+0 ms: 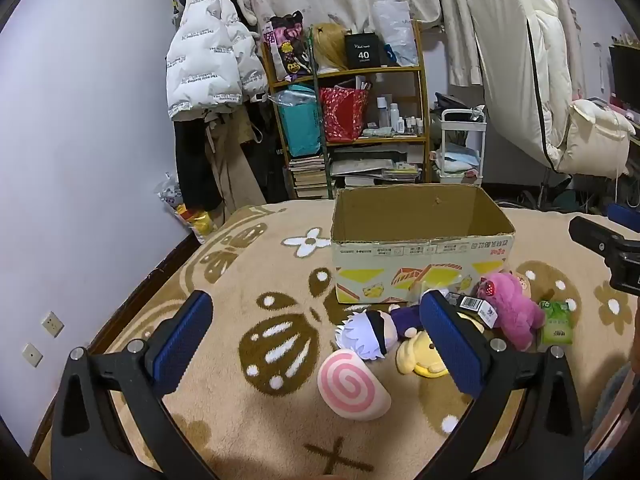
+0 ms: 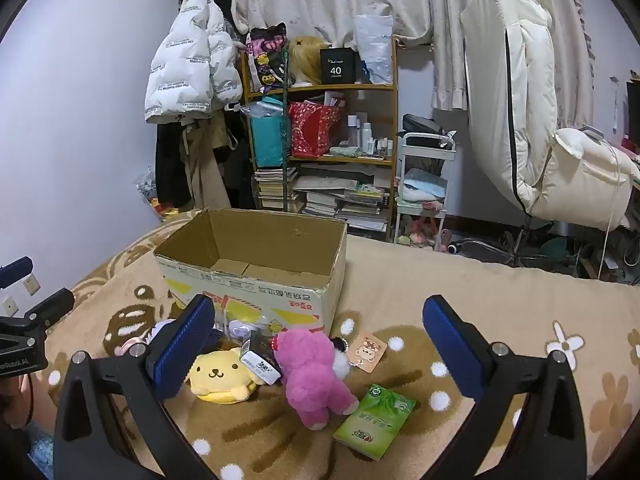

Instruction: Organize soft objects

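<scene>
An open, empty cardboard box (image 1: 420, 256) stands on the patterned blanket; it also shows in the right wrist view (image 2: 256, 276). In front of it lie a pink swirl cushion (image 1: 352, 384), a white-haired doll (image 1: 368, 332), a yellow plush (image 1: 420, 356) (image 2: 222, 376), a pink plush bear (image 1: 512, 312) (image 2: 312, 372), a black and white small box (image 2: 260, 356) and a green tissue pack (image 2: 376, 420) (image 1: 556, 322). My left gripper (image 1: 316, 334) is open above the blanket, left of the toys. My right gripper (image 2: 320, 336) is open over the pink bear.
The beige blanket (image 1: 240, 432) with brown patterns covers the surface. A small card tag (image 2: 366, 350) lies beside the bear. Behind stand a cluttered wooden shelf (image 1: 348, 120), a hanging white jacket (image 1: 208, 48), a white cart (image 1: 460, 148) and a white chair (image 2: 560, 152).
</scene>
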`<state>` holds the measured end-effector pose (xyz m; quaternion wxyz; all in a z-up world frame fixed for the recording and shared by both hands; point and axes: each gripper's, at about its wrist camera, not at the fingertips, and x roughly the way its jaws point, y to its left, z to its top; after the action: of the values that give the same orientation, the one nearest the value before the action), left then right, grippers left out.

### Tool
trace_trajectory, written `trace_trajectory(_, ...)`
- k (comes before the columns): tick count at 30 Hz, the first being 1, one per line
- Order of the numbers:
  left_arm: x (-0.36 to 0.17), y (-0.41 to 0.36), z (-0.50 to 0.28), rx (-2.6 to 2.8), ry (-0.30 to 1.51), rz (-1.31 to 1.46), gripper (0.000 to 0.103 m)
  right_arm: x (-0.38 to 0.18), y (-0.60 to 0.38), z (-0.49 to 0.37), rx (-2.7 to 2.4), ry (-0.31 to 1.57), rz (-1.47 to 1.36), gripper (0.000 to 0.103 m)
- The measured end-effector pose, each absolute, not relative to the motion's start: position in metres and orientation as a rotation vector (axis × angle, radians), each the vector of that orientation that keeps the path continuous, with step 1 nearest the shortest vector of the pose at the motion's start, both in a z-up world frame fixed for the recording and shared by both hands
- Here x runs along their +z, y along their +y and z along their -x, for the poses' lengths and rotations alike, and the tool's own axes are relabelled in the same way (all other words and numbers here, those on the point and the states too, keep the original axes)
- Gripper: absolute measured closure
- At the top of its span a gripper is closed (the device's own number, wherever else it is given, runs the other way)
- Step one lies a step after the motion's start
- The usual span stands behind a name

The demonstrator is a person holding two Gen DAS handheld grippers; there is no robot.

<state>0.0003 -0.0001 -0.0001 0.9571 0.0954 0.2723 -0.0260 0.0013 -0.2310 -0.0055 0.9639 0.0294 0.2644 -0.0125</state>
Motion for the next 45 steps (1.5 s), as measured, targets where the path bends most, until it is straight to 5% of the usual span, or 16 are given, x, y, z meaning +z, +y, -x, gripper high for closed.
trace_trajectory(45,-0.0064,-0.0025,-0.0012,-0.041,0.556,-0.202,0.001,-0.0062,-0.2309,-0.0019,-0.023,0.524,-0.064,0.0)
